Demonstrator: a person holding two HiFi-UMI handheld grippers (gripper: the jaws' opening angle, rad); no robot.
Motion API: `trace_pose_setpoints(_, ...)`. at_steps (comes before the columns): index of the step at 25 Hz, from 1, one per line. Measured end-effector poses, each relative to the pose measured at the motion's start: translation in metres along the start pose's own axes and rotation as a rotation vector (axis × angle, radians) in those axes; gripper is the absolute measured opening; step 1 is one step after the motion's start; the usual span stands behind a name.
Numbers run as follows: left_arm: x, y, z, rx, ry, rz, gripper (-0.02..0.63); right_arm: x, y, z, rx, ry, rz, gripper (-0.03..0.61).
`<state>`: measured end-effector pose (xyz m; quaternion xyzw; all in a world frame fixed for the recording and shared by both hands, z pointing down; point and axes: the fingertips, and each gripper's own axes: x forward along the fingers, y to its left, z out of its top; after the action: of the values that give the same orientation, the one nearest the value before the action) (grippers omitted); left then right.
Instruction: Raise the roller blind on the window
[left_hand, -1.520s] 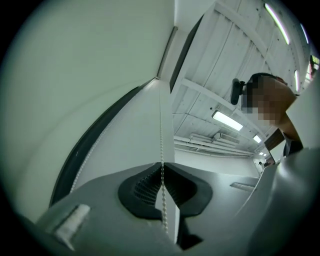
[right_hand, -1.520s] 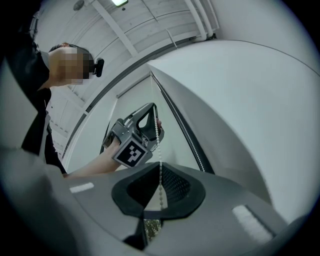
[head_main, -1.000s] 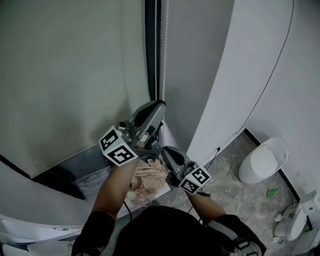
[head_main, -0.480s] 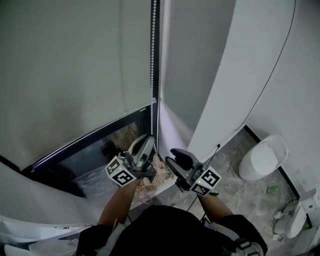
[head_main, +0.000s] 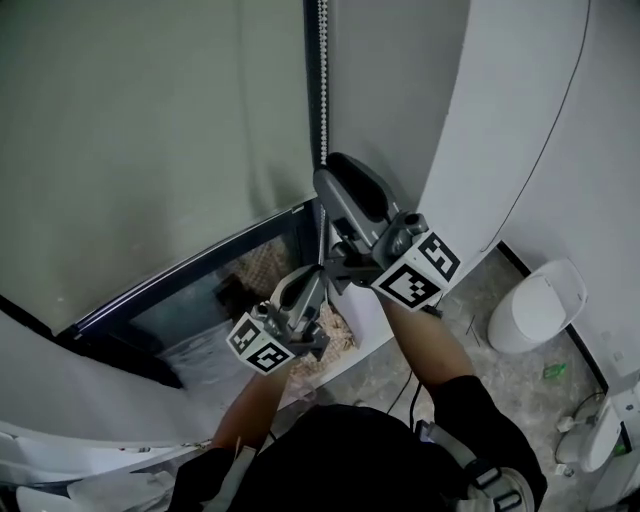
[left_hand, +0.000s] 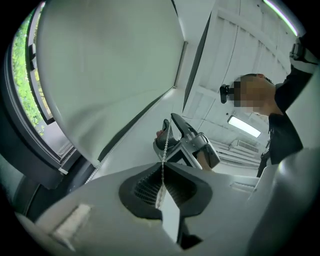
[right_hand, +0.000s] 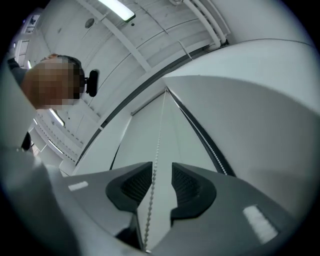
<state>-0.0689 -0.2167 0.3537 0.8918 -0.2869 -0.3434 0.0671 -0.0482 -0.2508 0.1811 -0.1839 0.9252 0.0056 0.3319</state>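
- The only container in sight is a white toilet (head_main: 535, 308) at the far right on the floor, with its lid down, so its bowl is hidden.
- On the window ledge, below the blind's lower edge, lies a brown checked thing (head_main: 258, 270), perhaps cloth, which is too dim to name.
- The grey roller blind (head_main: 150, 150) covers most of the window. Its bottom bar (head_main: 200, 268) hangs partway up, leaving a dark strip of glass (head_main: 190, 315) open beneath.
- The bead chain (head_main: 322, 90) hangs straight down along the blind's right edge, just beside the black window frame (head_main: 311, 100).
- The left gripper (left_hand: 163, 167) is the lower one. Its pads are pressed together and pinch the bead chain.
- The right gripper (right_hand: 161, 167) is higher up the same chain, above the left one. Its jaws stand spread and have just been closing in a little. The chain runs between them, close to one pad, and is not pinched.
- To the right of the chain a white wall (head_main: 500, 120) stands close, so the grippers work in a narrow space.
- The floor (head_main: 480, 385) is grey stone-patterned tile.
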Motion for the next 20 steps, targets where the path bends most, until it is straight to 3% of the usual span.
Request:
trace_pose_setpoints(6,0.001,0.001,0.000,0.005,0.016,0.011,0.015,0.012,0.003,0.010,0.024,-0.024,0.045,0.085)
trace_pose_setpoints(10,0.003,-0.004,-0.003,0.003,0.026,0.004,0.015,0.013,0.009,0.012,-0.021,-0.022,0.062,0.022)
trace_pose_setpoints(16,0.001,0.002,-0.003,-0.005,0.025,-0.002,0.015,0.006,0.008,0.015,-0.089,-0.085,0.046,0.017)
trace_pose_setpoints(20,0.000,0.004,-0.015,0.014,0.070,0.004,0.015,-0.011,0.008,0.013,-0.162,-0.098,0.027,0.014)
